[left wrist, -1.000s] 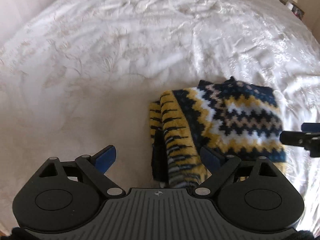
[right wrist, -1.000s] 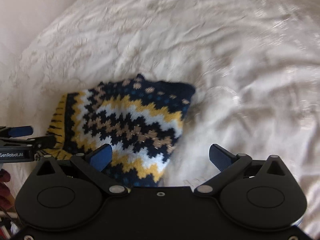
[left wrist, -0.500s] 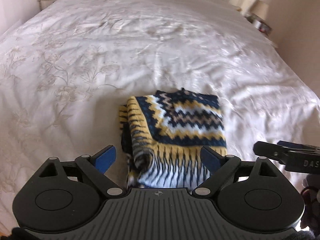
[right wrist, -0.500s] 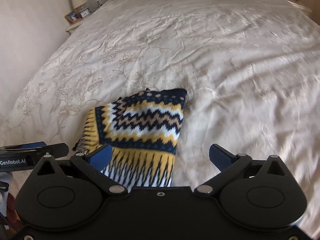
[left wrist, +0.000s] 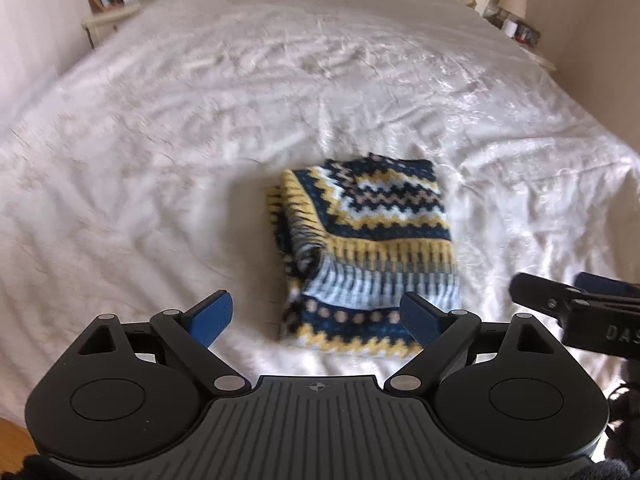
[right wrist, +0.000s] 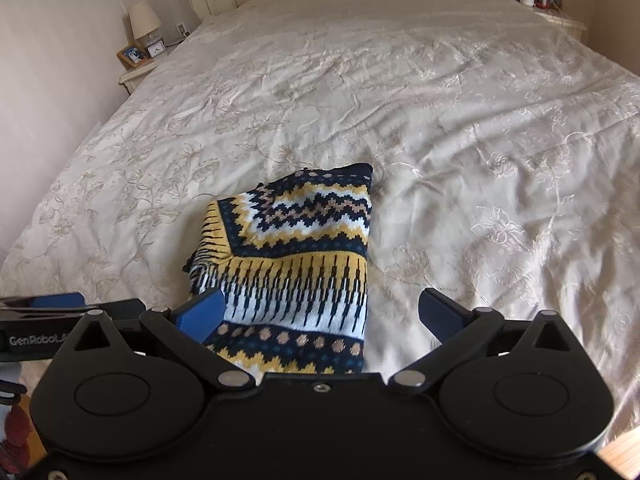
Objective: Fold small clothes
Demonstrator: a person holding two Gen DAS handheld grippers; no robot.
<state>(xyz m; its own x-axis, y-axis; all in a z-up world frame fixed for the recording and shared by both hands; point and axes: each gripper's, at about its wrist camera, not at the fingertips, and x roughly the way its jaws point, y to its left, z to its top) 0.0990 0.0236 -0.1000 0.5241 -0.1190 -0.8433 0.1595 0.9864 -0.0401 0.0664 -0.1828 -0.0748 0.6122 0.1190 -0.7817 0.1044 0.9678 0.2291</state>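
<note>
Bedroom with a big white embroidered bedspread (right wrist: 440, 92) filling most of both frames, nightstands up in the far corners. Going left to right in the left wrist view: the left gripper (left wrist: 316, 316) sits lower middle with fingers spread wide, holding nothing. The knit sweater (left wrist: 368, 248) lies centre frame, folded into a compact rectangle, so I'd guess folding is basically done. The right gripper (right wrist: 320, 312) is wide and empty too, off at the right edge. Loads of bare bed all around.
</note>
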